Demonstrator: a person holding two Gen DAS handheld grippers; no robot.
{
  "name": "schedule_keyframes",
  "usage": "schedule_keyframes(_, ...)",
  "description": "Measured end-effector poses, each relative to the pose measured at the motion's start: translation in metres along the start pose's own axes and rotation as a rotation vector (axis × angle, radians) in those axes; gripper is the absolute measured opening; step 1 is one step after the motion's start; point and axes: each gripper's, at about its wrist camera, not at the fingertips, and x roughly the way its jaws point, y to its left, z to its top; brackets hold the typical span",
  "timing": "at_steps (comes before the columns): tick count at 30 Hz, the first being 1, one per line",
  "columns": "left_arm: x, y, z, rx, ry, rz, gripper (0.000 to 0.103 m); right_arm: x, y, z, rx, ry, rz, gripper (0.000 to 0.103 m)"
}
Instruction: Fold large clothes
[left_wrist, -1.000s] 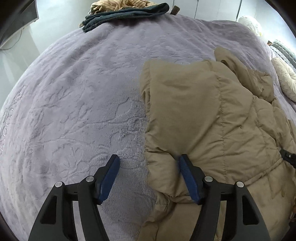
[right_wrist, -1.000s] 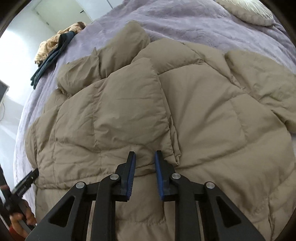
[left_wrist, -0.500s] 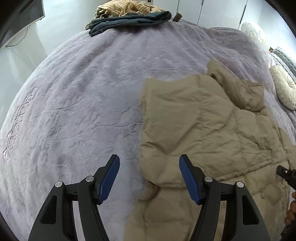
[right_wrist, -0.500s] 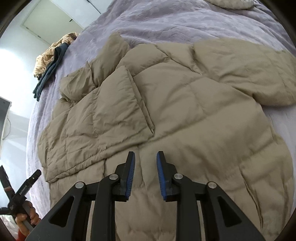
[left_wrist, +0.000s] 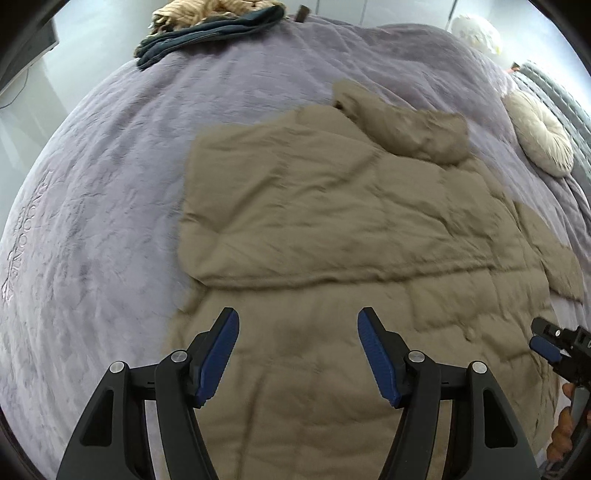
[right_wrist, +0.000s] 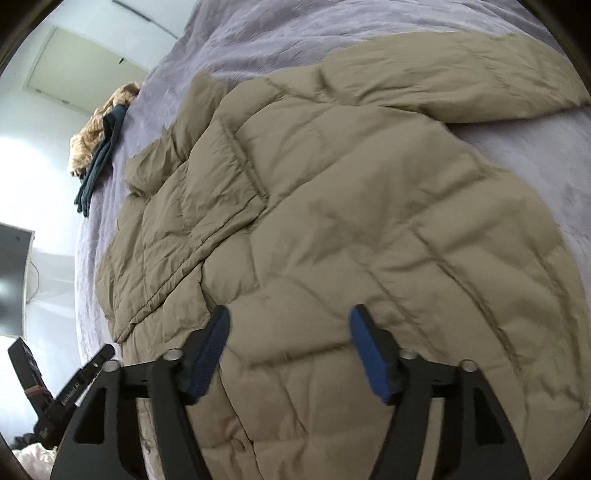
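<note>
Right gripper (right_wrist: 288, 350) jaws now wide open, let go of coat (left_wrist: 332, 229); left gripper (left_wrist: 297, 354) wide open, empty. Left side folded over; far sleeve next.

Both wrist views look down along their fingers, close above the tan jacket (left_wrist: 332, 229) on the bed (left_wrist: 110, 184). Each faces roughly toward the clothes pile (right_wrist: 98, 147); both share the jacket's folded panel.
</note>
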Motion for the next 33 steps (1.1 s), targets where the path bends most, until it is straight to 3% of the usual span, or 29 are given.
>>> schedule_keyframes(9, -0.006, -0.057, -0.013, 0.072, 0.029, -0.029, 0.069, -0.035, -0.055, 0.0, 0.075, -0.029, -0.006, 0.083)
schedule_keyframes(12, -0.007, -0.08, -0.018, 0.1, 0.021, -0.036, 0.102, -0.044, -0.074, 0.003, 0.099, -0.038, 0.002, 0.086)
schedule_keyframes(19, -0.003, -0.128, -0.022, 0.166, 0.039, -0.066, 0.102, -0.061, -0.115, 0.016, 0.167, -0.069, 0.034, 0.087)
schedule_keyframes(20, -0.002, -0.137, -0.023, 0.175, 0.042, -0.068, 0.102, -0.065, -0.122, 0.02, 0.173, -0.085, 0.036, 0.089)
schedule_keyframes(21, -0.002, -0.143, -0.024, 0.182, 0.044, -0.07, 0.102, -0.068, -0.127, 0.023, 0.175, -0.095, 0.038, 0.102)
schedule_keyframes(26, 0.002, -0.176, -0.027, 0.216, 0.053, -0.08, 0.102, -0.082, -0.151, 0.042, 0.184, -0.157, 0.045, 0.103)
schedule_keyframes(29, 0.004, -0.191, -0.026, 0.228, 0.062, -0.091, 0.102, -0.094, -0.167, 0.051, 0.217, -0.251, 0.054, 0.103)
schedule_keyframes(31, 0.006, -0.201, -0.024, 0.243, 0.057, -0.068, 0.102, -0.101, -0.184, 0.061, 0.271, -0.311, 0.043, 0.103)
schedule_keyframes(33, 0.008, -0.209, -0.021, 0.259, 0.038, -0.022, 0.102, -0.102, -0.198, 0.074, 0.309, -0.312, 0.021, 0.103)
